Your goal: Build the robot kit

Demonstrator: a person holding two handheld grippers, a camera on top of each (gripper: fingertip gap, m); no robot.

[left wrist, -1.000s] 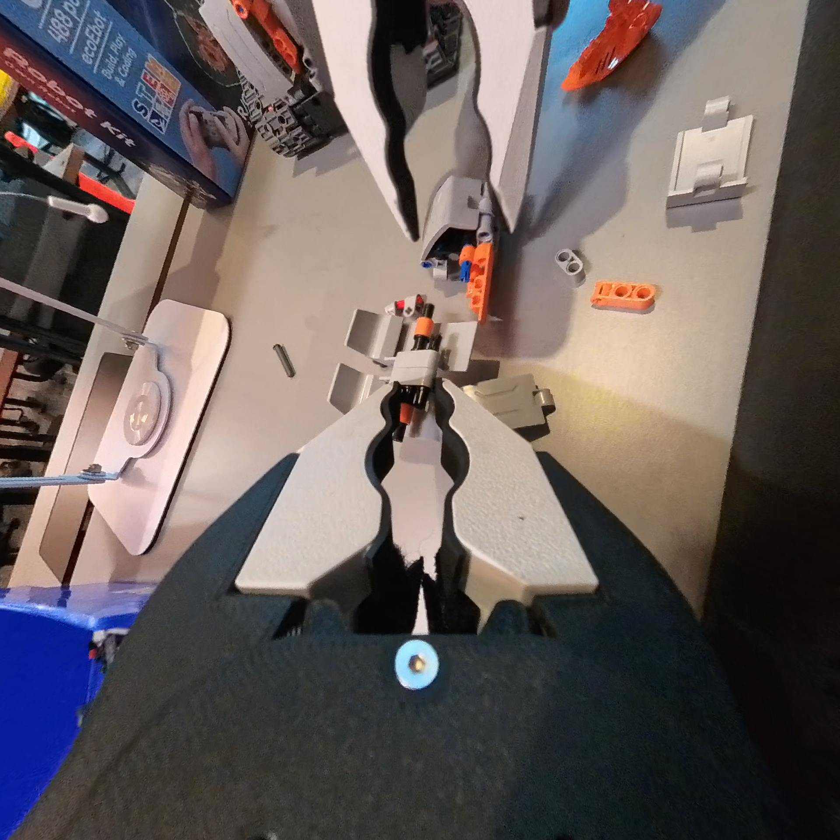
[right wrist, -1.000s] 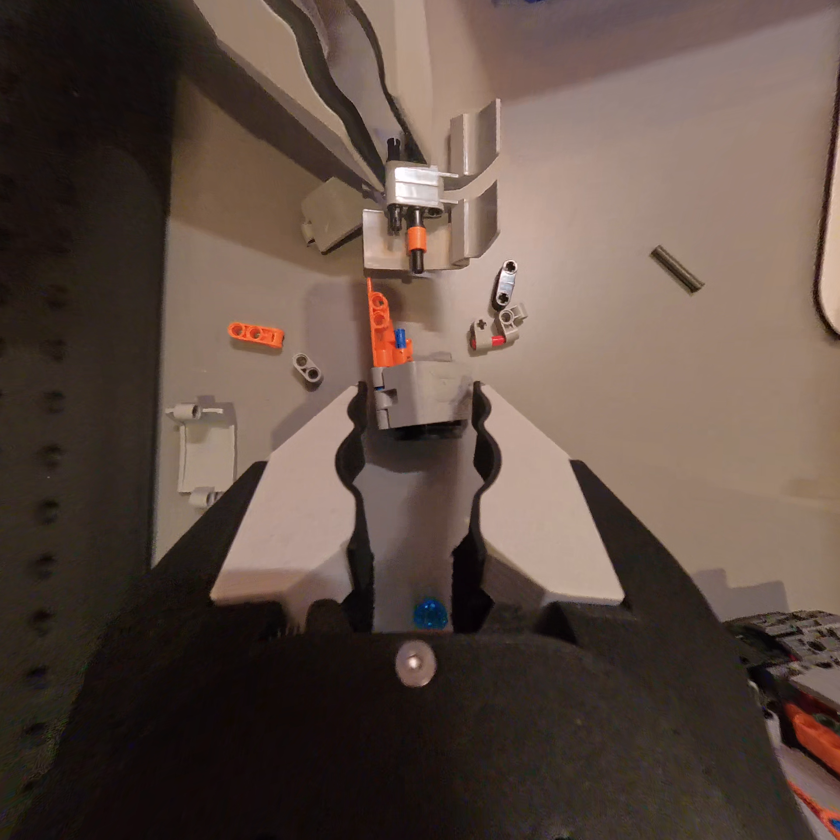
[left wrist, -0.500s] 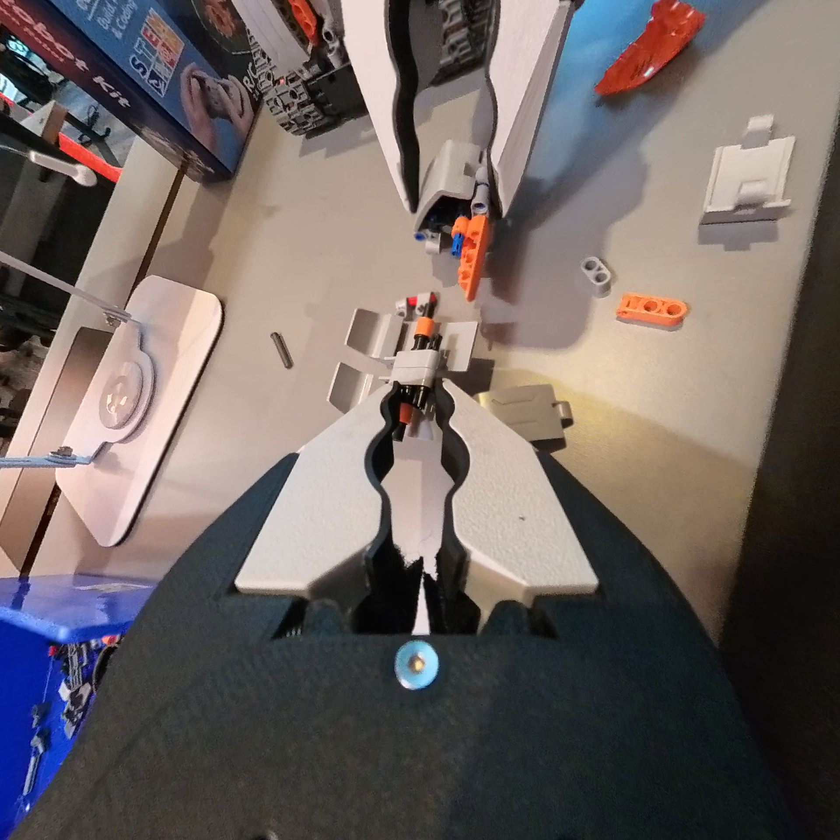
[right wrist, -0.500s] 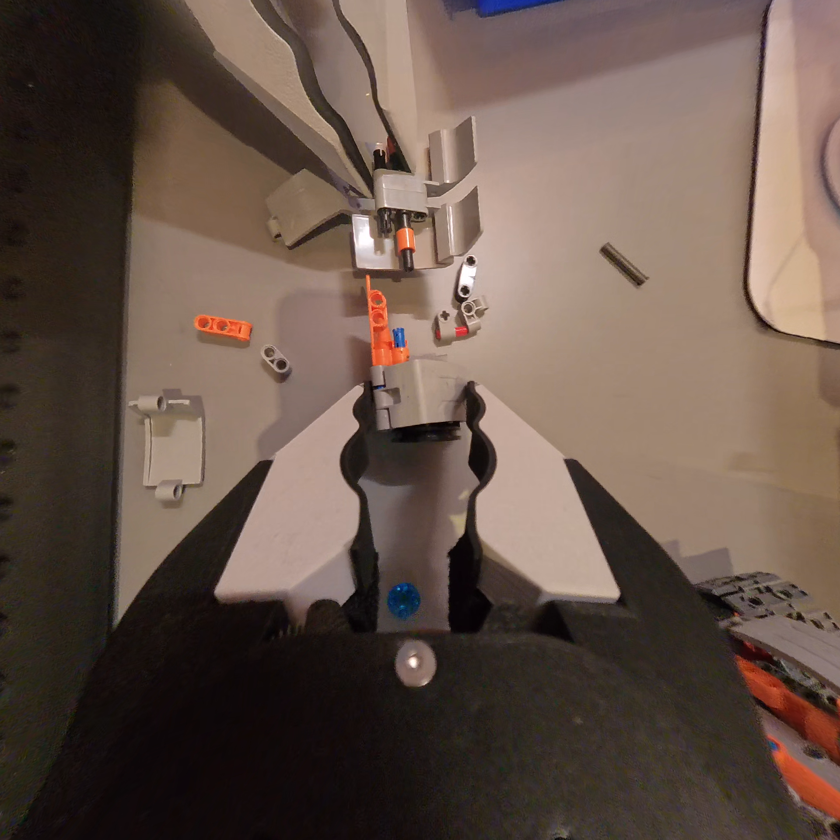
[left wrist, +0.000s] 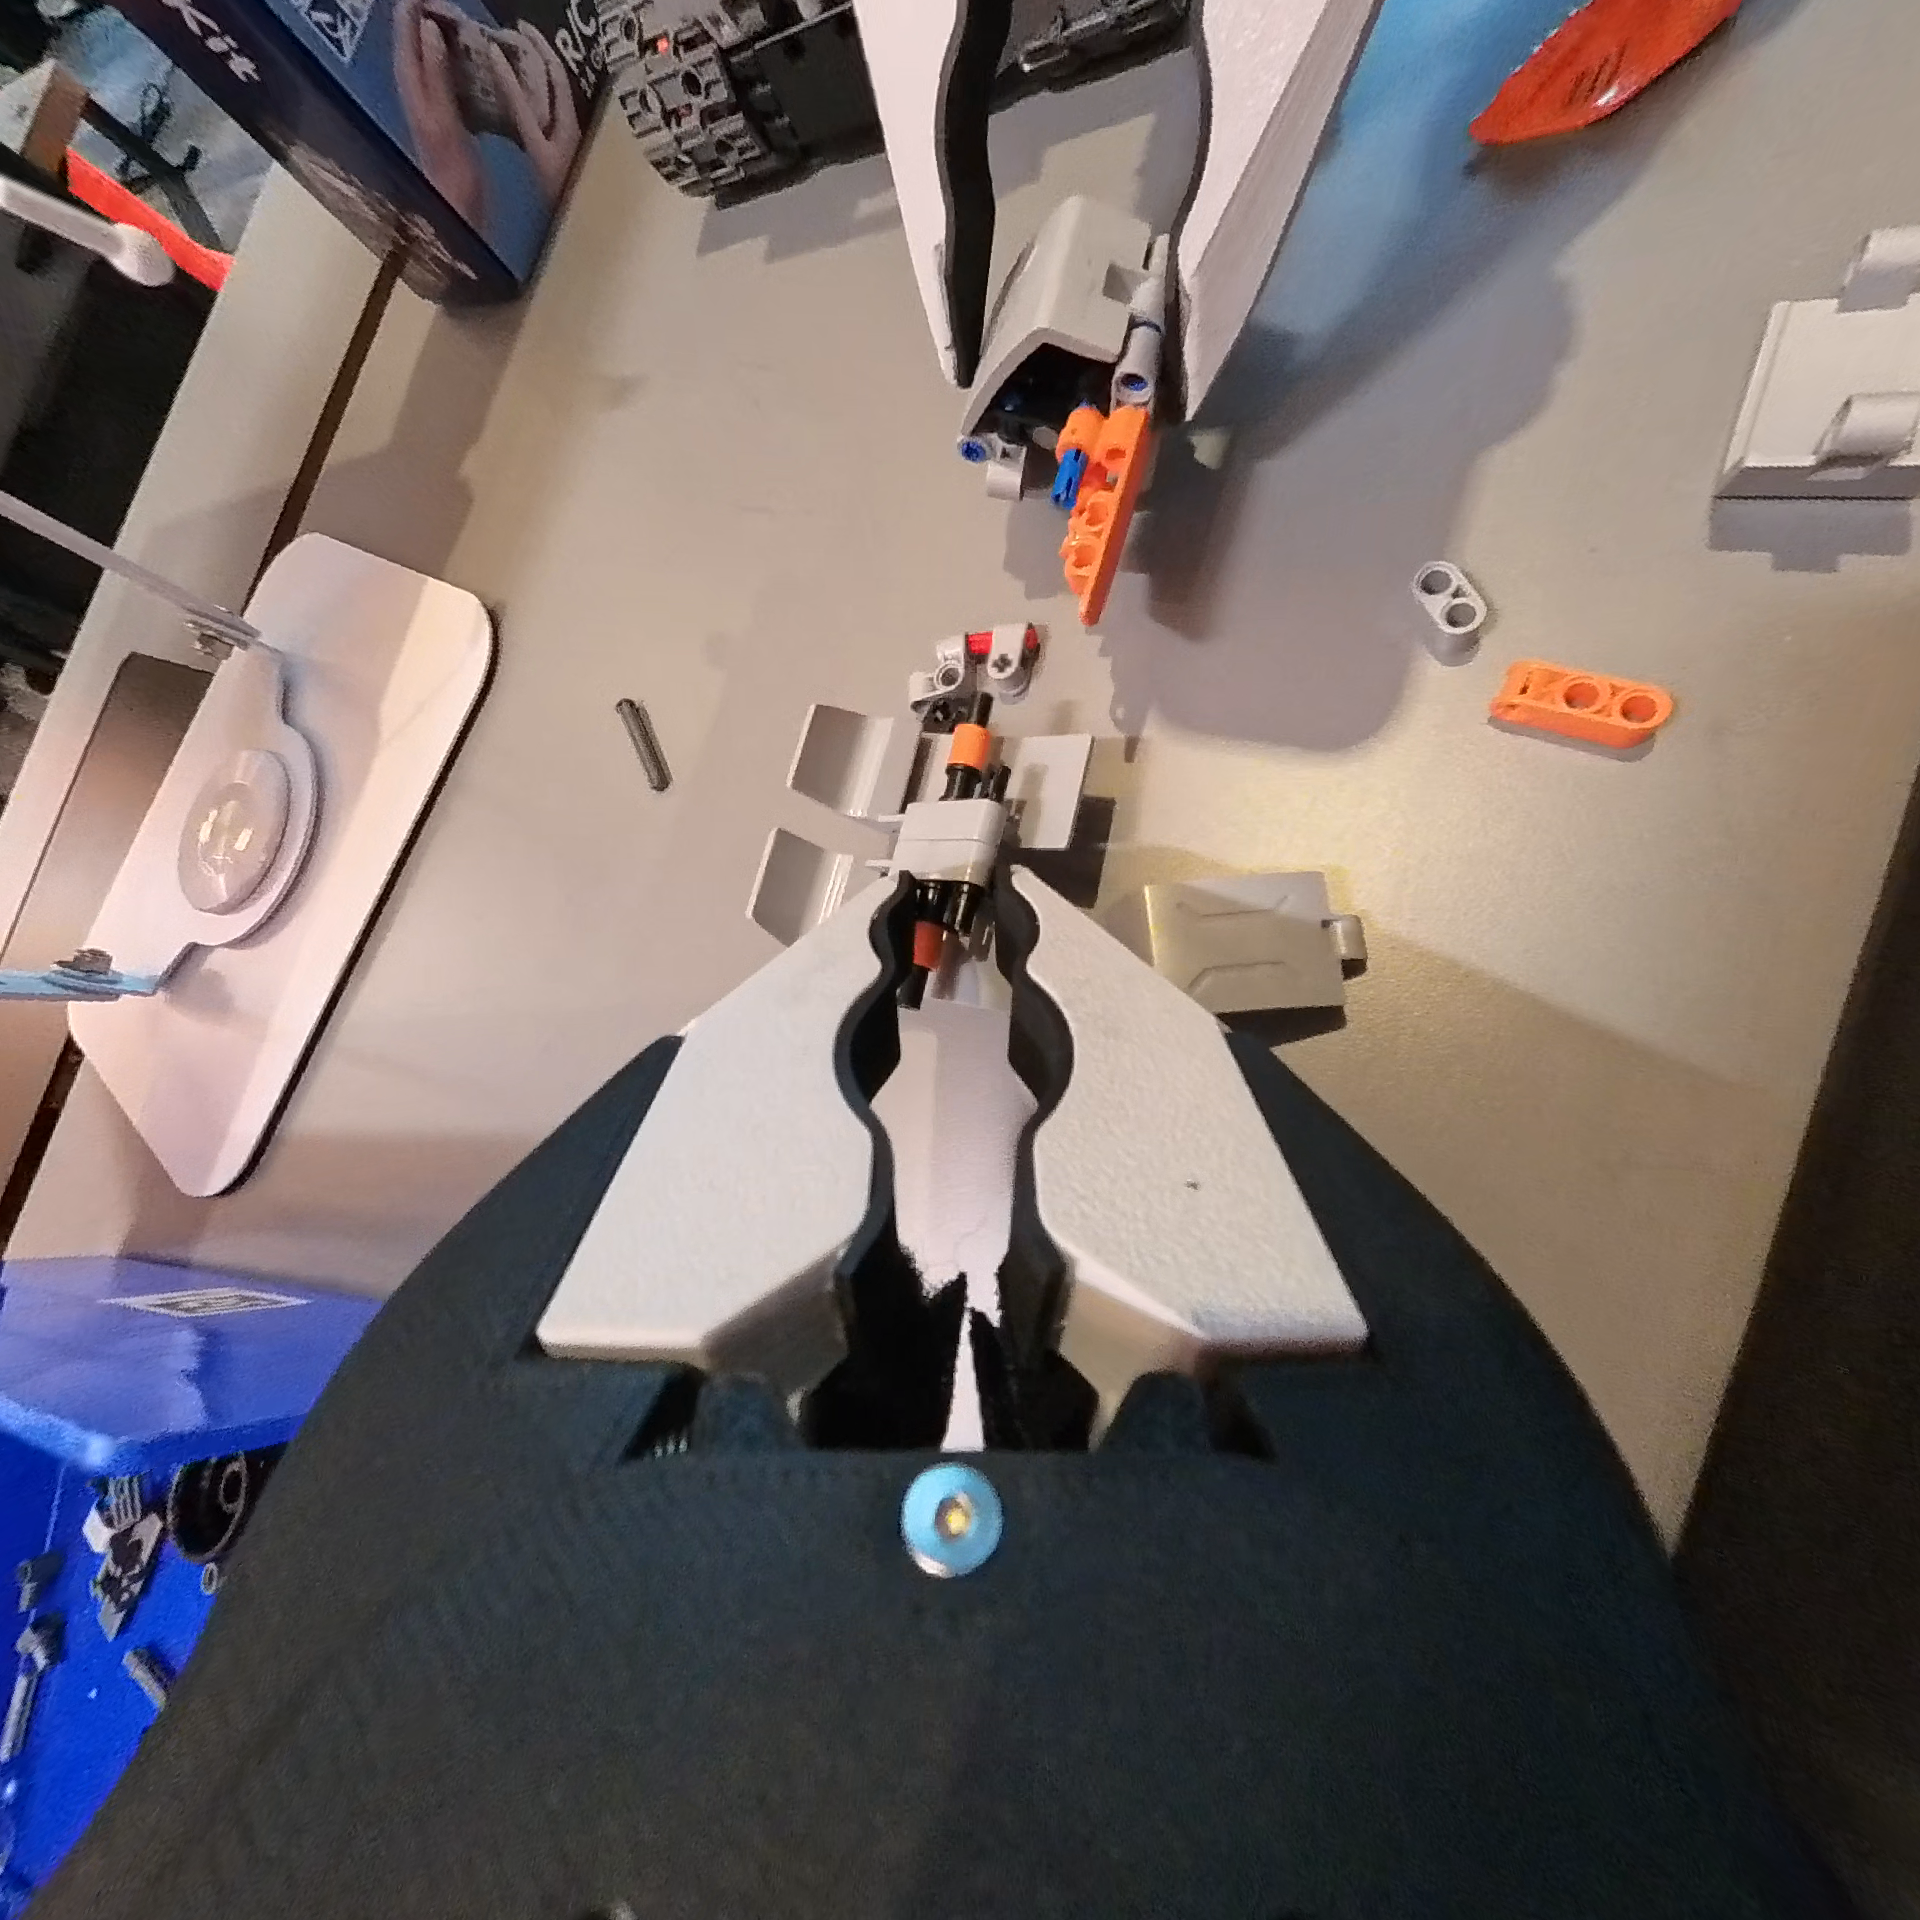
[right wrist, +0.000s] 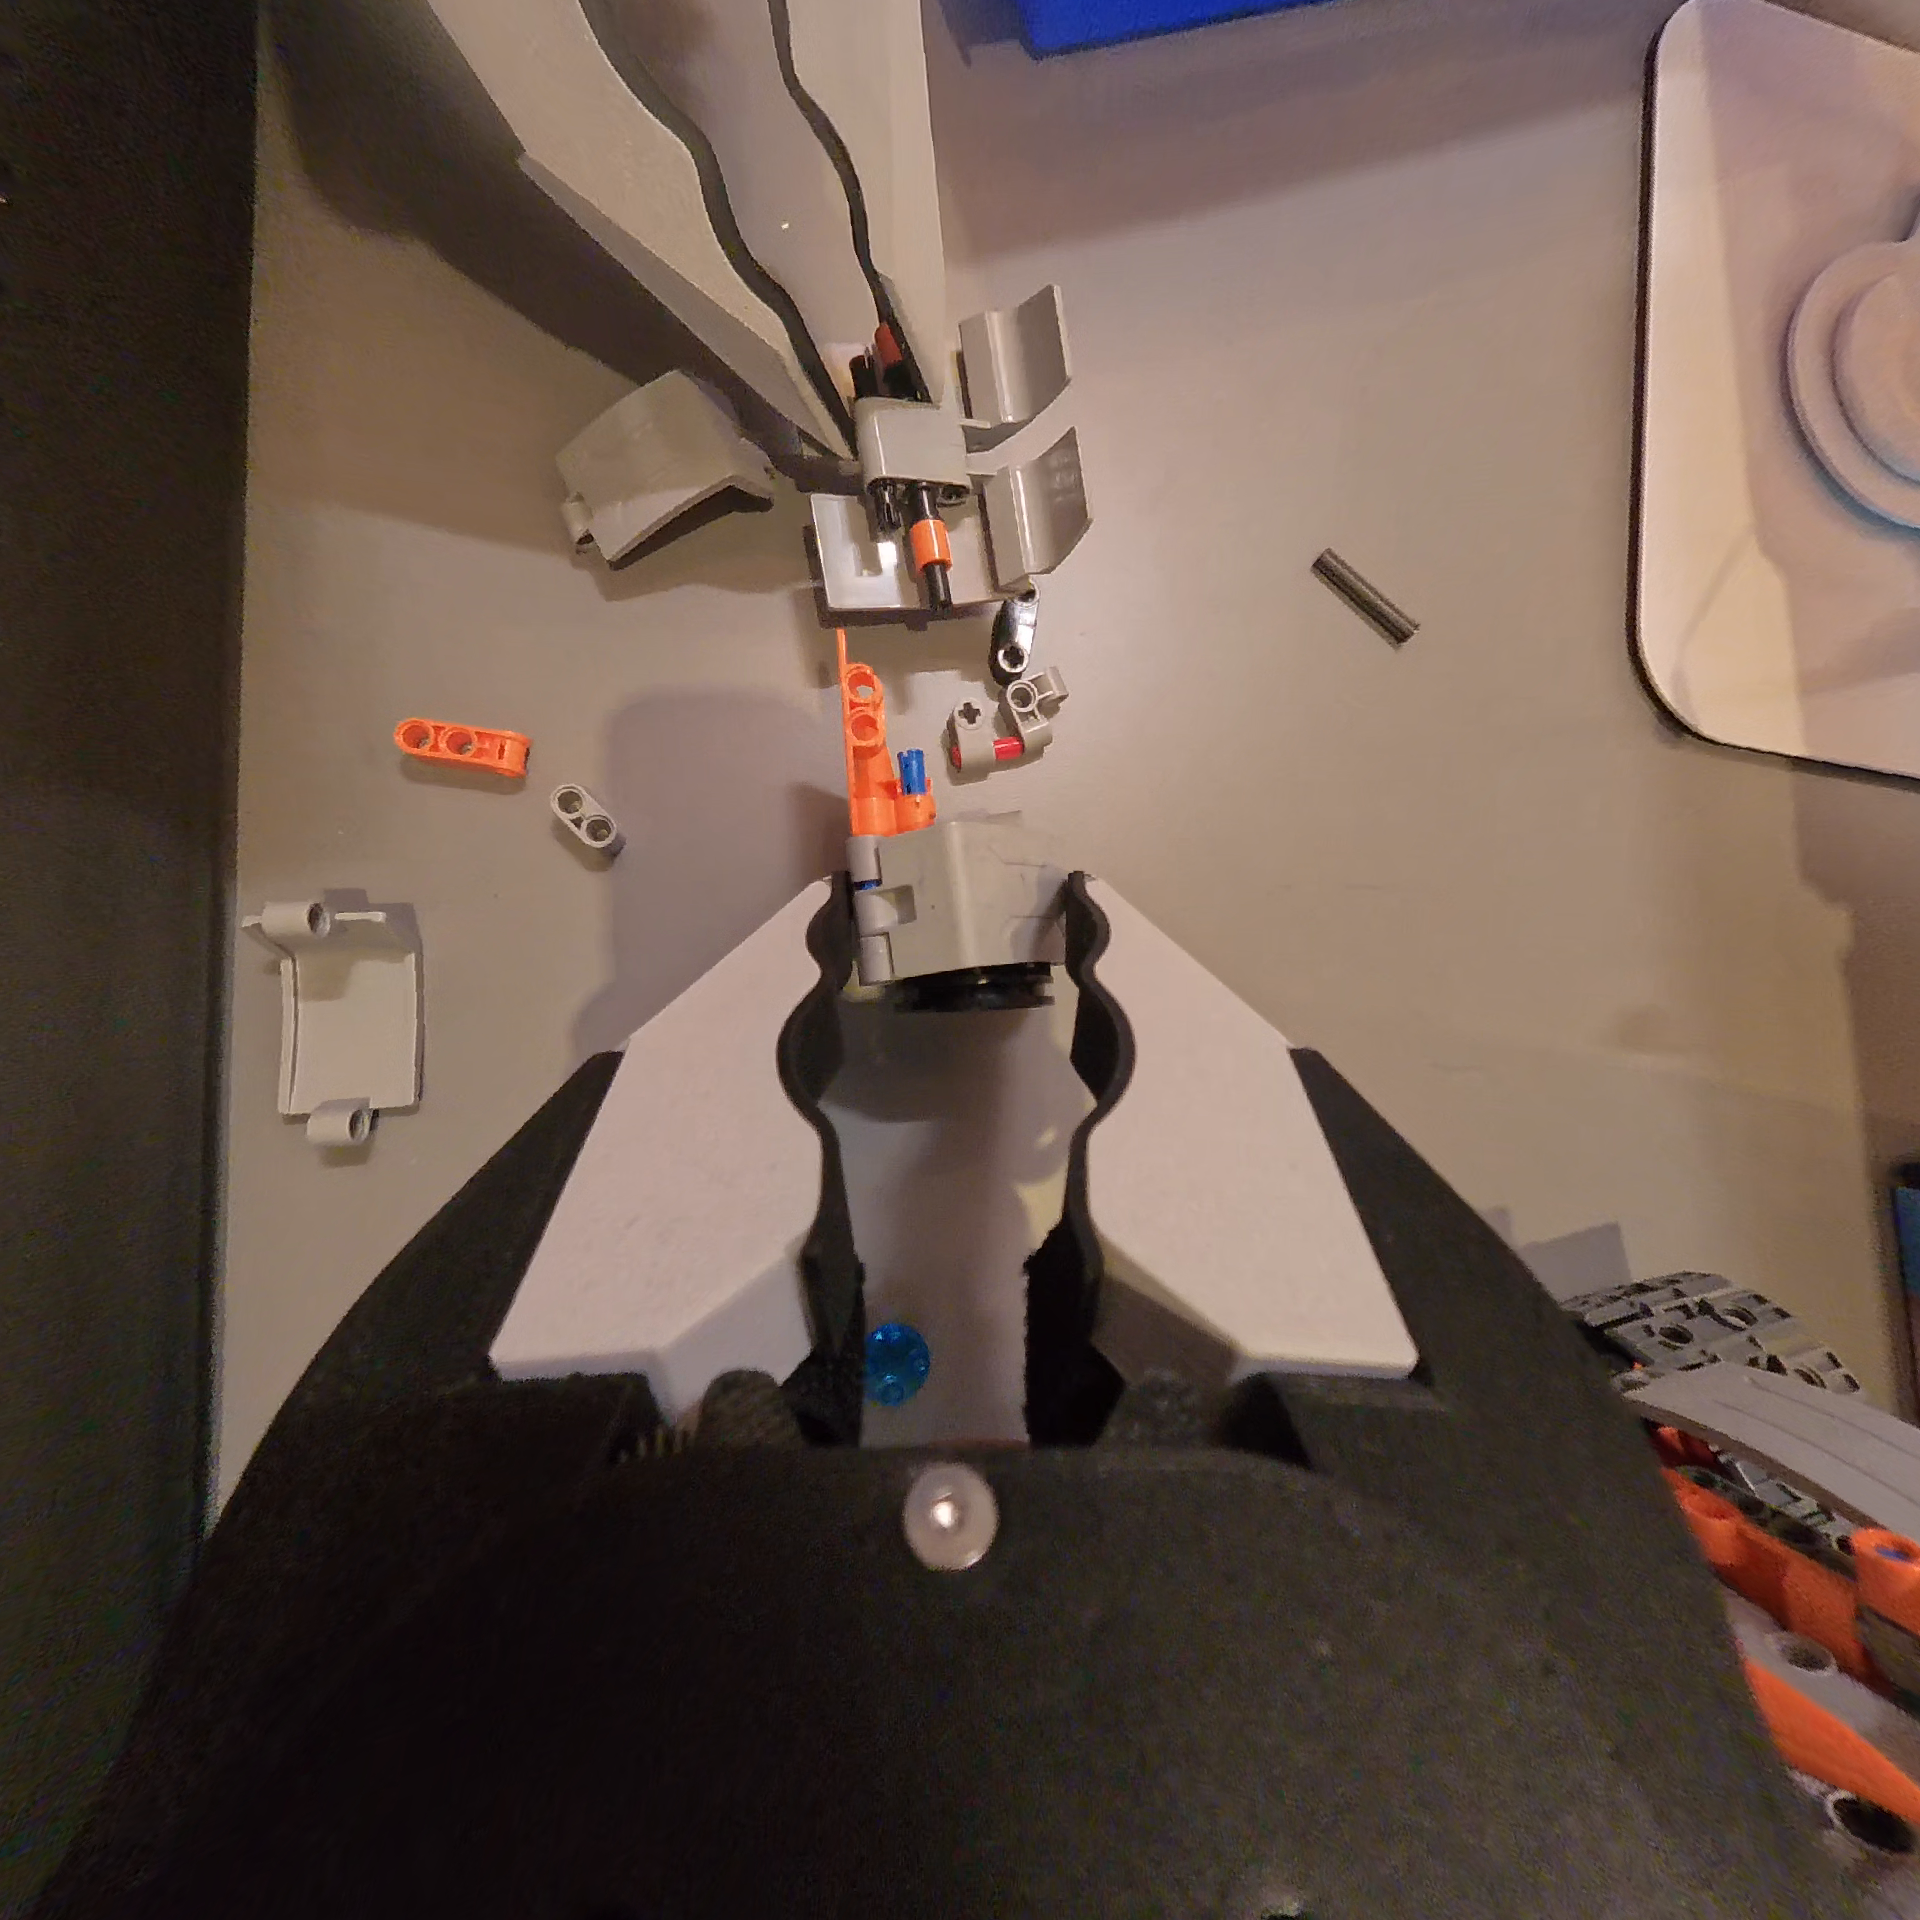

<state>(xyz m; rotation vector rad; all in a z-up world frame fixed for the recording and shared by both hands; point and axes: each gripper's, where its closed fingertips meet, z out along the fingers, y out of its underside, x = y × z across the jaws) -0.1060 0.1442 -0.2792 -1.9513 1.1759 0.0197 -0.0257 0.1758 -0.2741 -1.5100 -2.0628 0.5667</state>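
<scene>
A: On the left, the left tool (left wrist: 951,914) is pinching, jaws narrow, a small grey block assembly (left wrist: 951,836) with black pins and an orange collar, low over the table (left wrist: 623,499) and the curved grey panels (left wrist: 831,764).

B: To the right, the right tool (right wrist: 951,904) is clamping a boxy grey motor piece (right wrist: 961,899) with an orange beam (right wrist: 868,748).

A: Smooth hard plastic; I'd judge either piece could be slipping or twisting in so narrow a hold.

- Orange curved panel (left wrist: 1600,78): cut off by top edge.
- Tracked brick assembly (right wrist: 1756,1475): cut off at right edge.
- Blue box (left wrist: 104,1455): partly hidden behind gripper body.
</scene>
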